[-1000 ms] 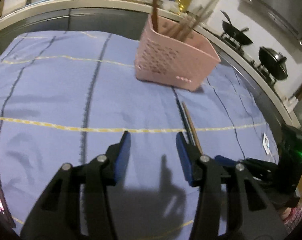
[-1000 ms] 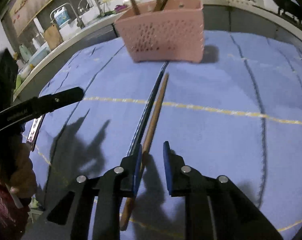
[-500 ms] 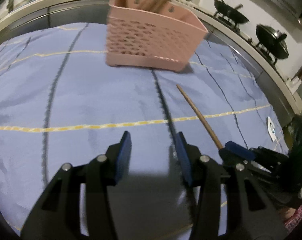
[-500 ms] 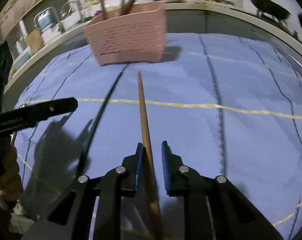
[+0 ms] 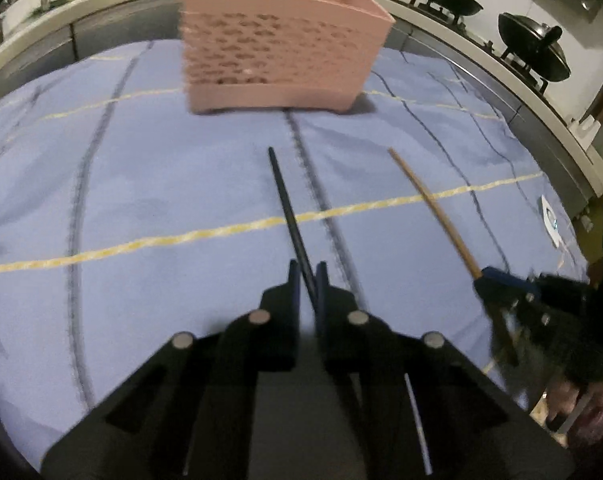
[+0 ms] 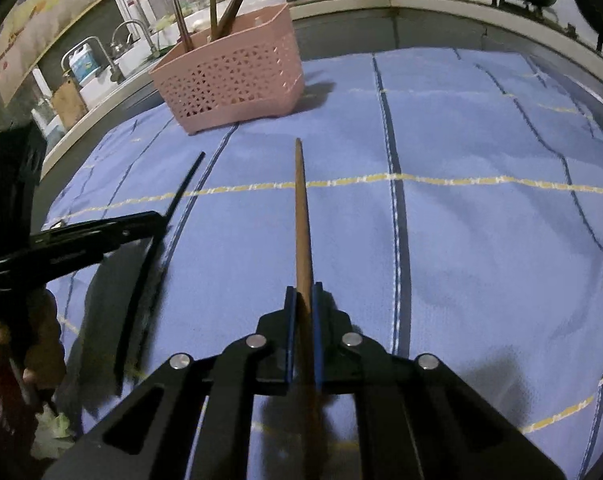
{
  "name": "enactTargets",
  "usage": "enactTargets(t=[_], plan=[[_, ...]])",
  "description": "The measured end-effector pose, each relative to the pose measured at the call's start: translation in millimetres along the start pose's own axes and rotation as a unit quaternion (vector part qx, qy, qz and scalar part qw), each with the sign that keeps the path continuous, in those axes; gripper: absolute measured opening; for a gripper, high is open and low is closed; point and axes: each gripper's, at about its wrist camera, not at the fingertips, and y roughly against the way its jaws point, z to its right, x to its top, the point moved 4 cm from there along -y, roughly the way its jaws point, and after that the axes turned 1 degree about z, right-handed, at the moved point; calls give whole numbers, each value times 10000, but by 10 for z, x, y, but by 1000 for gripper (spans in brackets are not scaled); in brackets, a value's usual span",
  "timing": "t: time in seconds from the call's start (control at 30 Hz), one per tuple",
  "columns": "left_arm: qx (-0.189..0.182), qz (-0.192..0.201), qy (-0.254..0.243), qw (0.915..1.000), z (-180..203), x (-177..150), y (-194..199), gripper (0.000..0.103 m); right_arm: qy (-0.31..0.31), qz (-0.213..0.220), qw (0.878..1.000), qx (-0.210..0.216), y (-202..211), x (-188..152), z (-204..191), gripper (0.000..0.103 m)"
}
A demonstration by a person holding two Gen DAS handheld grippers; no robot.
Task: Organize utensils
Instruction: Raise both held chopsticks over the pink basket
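Observation:
A pink perforated basket [image 5: 277, 52] stands at the far side of the blue cloth, with several chopsticks [image 6: 229, 4] upright in it. My left gripper [image 5: 308, 270] is shut on a black chopstick [image 5: 285, 196] that points toward the basket. My right gripper [image 6: 302, 292] is shut on a brown wooden chopstick [image 6: 301, 208], also aimed at the basket [image 6: 233, 80]. Both sticks are held by their near ends, side by side and apart. The left wrist view shows the right gripper [image 5: 489, 276] and brown chopstick [image 5: 433, 200] at right. The right wrist view shows the left gripper [image 6: 157, 220] and black chopstick [image 6: 181, 192] at left.
A blue cloth [image 5: 141, 160] with yellow and dark stripes covers the table. Two black woks [image 5: 445, 0] [image 5: 533, 52] sit on a stove beyond the right edge. A sink tap [image 6: 129, 28] and a bottle stand behind the basket on the counter.
The left jaws have shut on the black chopstick, which was lying on the cloth. The right jaws have tightened on the brown one. Both views have swung toward the basket.

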Motion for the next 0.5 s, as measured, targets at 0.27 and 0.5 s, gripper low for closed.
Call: enactTargets(t=[0.27, 0.5], plan=[[-118, -219, 303, 9992, -333, -86, 137, 19, 50, -106, 9999, 80, -75, 221, 5, 9], [-26, -54, 152, 9999, -119, 348, -89, 50, -5, -70, 9997, 216, -286, 657, -15, 11]])
